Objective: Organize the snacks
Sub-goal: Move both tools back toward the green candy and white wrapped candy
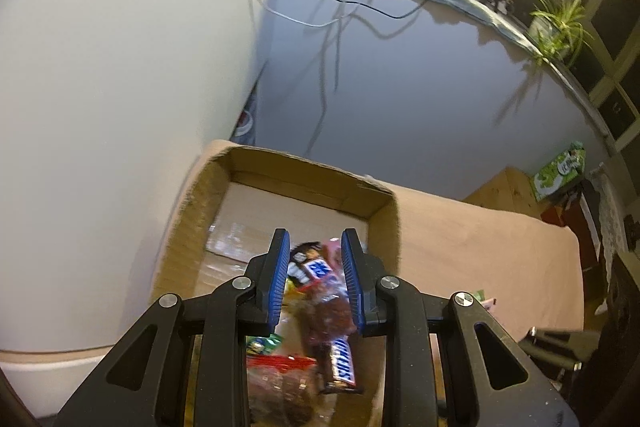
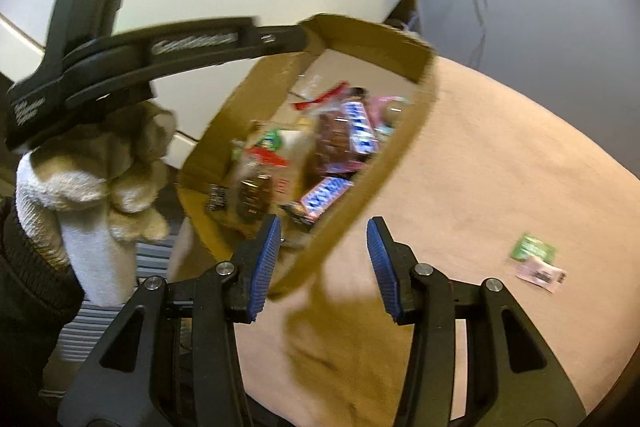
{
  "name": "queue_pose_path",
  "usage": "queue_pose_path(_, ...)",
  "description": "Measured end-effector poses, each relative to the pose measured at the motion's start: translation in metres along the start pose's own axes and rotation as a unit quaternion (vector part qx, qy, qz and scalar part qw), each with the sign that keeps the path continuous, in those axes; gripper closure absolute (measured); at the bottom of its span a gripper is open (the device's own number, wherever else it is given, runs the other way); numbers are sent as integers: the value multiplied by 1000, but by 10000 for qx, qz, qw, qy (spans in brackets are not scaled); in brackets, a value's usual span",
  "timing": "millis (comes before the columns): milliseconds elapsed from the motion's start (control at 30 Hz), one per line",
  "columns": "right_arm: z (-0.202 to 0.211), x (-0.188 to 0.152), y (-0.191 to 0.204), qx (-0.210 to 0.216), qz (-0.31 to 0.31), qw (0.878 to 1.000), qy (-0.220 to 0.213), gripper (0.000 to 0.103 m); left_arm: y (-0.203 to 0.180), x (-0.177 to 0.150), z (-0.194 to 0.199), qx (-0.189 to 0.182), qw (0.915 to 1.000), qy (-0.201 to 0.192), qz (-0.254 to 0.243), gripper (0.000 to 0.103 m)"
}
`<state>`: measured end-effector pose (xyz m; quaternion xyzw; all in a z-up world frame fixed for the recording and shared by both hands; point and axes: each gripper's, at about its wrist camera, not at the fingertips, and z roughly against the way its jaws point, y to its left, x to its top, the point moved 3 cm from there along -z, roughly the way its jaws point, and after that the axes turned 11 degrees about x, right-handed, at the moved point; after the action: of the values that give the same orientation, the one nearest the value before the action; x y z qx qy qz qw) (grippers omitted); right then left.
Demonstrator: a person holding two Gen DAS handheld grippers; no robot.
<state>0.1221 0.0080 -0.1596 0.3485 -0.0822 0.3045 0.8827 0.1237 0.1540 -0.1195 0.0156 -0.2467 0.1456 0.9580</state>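
An open cardboard box (image 1: 304, 183) (image 2: 400, 155) sits at the left end of a pink-covered surface. Several snacks lie inside: a Snickers bar (image 1: 344, 367) (image 2: 326, 195), a brown bag (image 1: 332, 311) (image 2: 332, 135) and a red-labelled bag (image 1: 280, 363) (image 2: 260, 163). My left gripper (image 1: 314, 239) (image 2: 300, 34) hovers over the box, jaws narrow, with nothing pinched; the snacks show through the gap from below. My right gripper (image 2: 324, 227) straddles the box's near right wall, and its pads stand clear of the cardboard. A green packet (image 2: 534, 247) and a pale packet (image 2: 542, 273) lie loose on the cloth.
The pink cloth (image 2: 500, 167) stretches out to the right of the box. A hand in a fuzzy glove (image 2: 104, 163) holds the left gripper's handle. A white wall stands at the left. At the far right are a green carton (image 1: 560, 171), a potted plant (image 1: 560, 23) and hanging cables (image 1: 340, 7).
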Motion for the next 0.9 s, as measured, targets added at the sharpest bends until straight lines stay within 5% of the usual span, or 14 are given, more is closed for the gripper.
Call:
queue_pose_path(467, 60, -30, -86, -677, -425, 9966, -202, 56, -55, -25, 23, -201, 9978, -167, -602, 78)
queue_pose_path(900, 82, -50, -127, -1040, -591, 9925, -255, 56, -86, -35, 40, -300, 9947, -356, -921, 78)
